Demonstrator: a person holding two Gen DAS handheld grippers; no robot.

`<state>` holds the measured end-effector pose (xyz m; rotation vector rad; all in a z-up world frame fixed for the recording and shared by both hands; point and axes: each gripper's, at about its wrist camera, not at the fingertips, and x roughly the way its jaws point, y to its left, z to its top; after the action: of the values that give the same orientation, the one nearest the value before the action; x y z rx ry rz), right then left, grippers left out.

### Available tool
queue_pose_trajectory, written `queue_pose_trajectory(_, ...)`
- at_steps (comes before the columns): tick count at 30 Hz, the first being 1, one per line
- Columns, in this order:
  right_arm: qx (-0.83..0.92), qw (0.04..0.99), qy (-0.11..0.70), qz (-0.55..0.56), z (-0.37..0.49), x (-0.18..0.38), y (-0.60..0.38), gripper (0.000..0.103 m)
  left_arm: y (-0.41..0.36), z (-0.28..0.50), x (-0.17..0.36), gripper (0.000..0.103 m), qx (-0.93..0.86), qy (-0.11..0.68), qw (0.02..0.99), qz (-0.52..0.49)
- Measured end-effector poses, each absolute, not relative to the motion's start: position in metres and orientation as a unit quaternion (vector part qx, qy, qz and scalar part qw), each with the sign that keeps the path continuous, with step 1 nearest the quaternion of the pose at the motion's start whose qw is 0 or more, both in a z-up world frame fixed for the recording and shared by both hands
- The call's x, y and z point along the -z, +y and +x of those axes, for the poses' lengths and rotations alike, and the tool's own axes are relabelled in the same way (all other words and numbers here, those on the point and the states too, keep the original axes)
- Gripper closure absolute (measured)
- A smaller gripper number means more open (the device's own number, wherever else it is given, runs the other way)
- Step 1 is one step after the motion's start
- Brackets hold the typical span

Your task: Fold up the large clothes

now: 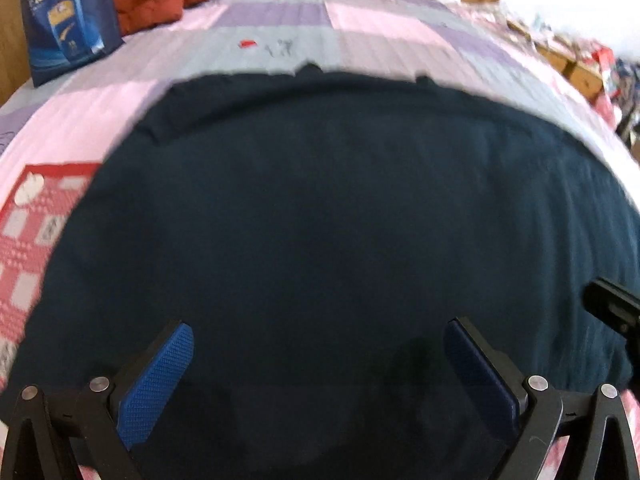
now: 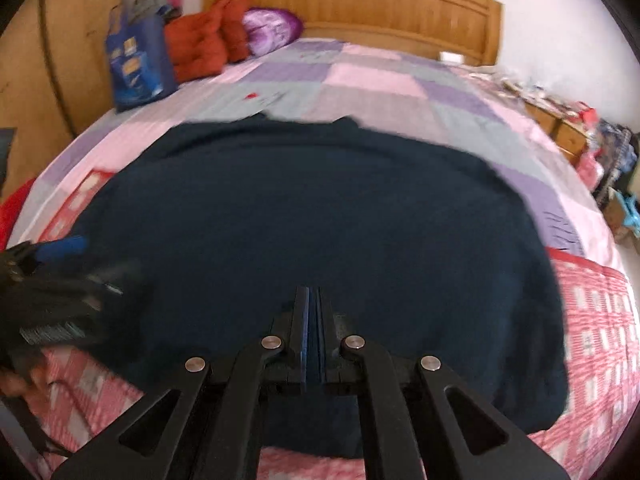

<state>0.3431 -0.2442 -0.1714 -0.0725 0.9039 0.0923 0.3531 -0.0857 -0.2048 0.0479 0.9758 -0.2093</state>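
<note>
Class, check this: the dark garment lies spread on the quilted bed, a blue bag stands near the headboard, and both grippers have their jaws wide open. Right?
Not quite. Only the left gripper is open. The right wrist view shows the right gripper shut, holding nothing. The garment, bed and blue bag are as stated.

We see the garment (image 2: 304, 216) spread flat on the bed (image 2: 400, 80), across its near half. Behind it stands the headboard (image 2: 360, 8). At the far left corner a bag (image 2: 136, 68) stands upright, cushions (image 2: 204, 40) just to its right. A cabinet (image 2: 560, 128) sits off the bed's right side.
</note>
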Motion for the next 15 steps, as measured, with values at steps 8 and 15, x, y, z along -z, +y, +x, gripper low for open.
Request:
queue_pose_trajectory(8,0.018,0.877,0.477,-0.057,0.328,0.213,-0.324,0.103,-0.005,0.353,0.245,0.0,0.017,0.493,0.87,-0.003)
queue_pose_trajectory(15,0.108,0.865,0.49,-0.015,0.31,0.22,-0.429,0.103,0.019,0.358,0.247,0.0,0.013,0.485,0.873,0.049)
